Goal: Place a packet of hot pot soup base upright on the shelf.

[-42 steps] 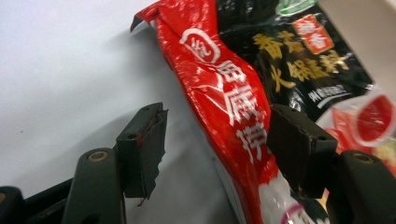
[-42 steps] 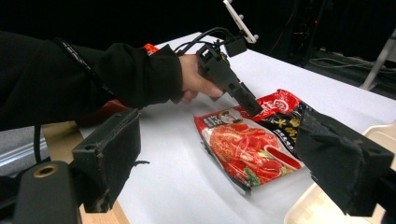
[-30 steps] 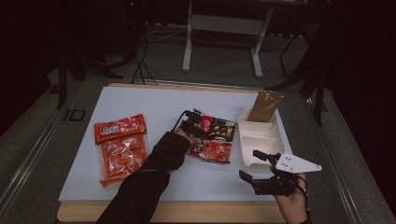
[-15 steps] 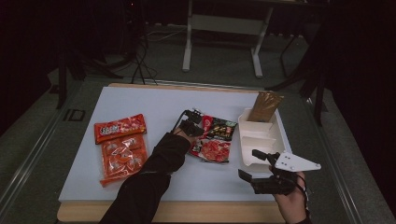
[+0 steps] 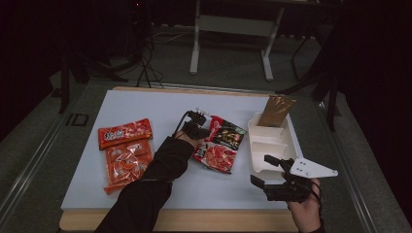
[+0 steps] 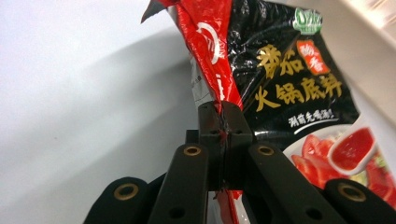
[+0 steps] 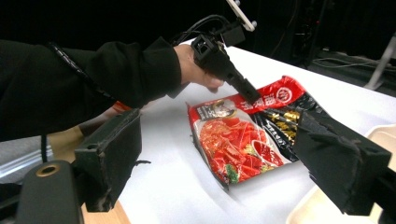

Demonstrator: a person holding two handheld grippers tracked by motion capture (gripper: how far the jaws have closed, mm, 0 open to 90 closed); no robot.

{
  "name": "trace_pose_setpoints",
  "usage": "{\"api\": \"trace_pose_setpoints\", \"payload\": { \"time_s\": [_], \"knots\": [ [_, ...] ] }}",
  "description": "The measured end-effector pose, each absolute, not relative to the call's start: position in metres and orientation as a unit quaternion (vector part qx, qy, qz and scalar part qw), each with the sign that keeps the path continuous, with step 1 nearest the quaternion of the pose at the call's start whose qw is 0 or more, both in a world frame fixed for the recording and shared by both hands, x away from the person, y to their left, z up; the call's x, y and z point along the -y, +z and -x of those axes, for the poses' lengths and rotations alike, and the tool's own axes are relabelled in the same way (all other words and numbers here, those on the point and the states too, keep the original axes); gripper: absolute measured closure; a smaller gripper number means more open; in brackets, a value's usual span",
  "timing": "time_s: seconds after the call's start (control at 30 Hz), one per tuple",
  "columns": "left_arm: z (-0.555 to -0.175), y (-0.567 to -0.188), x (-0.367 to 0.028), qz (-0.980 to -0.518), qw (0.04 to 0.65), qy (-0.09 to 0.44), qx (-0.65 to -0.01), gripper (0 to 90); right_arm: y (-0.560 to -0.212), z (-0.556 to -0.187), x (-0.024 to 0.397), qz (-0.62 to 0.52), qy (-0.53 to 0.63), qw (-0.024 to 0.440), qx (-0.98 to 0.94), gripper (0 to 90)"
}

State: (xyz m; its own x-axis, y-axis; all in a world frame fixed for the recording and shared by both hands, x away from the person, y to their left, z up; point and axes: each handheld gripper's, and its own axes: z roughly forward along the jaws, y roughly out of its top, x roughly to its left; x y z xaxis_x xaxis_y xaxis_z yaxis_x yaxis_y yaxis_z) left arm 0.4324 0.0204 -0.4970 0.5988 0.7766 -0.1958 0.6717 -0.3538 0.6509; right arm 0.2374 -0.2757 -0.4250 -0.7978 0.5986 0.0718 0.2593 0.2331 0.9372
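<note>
High view: my left gripper [image 5: 197,127] pinches the far left edge of the red and black sauce packet [image 5: 221,144] in the middle of the white table [image 5: 165,102].
Left gripper: its jaws have just squeezed shut on the thin edge of the packet [image 6: 289,88], so I can lift it without crushing the soft part.
Packet: the pinched edge is tipped up, and the rest lies on the table just left of the white tray [image 5: 272,141].
Right gripper: my right gripper [image 5: 265,170] waits wide open near me, holding nothing, at the near end of the tray.
Tray: a brown bag [image 5: 276,110] leans in the far part; the near parts look empty, I think.
Orange snack bags: two orange bags [image 5: 124,148] lie far off to the left.
Room to move: lots of bare table between the packet and the orange bags, but the tray wall is close on the right.
</note>
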Motion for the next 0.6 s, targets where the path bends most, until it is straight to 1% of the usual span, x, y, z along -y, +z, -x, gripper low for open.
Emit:
{"api": "trace_pose_setpoints", "payload": {
  "time_s": [0.23,0.6],
  "knots": [
    [-0.419,-0.478,-0.031,-0.812,0.388,0.087,-0.427,89.9,-0.423,-0.237,0.276,-0.28,0.558,0.154,-0.766,15.4],
    [-0.4,-0.456,-0.048,-0.8,0.433,0.089,-0.406,89.8,-0.423,-0.239,0.278,-0.289,0.557,0.158,-0.762,15.4]
  ]
}}
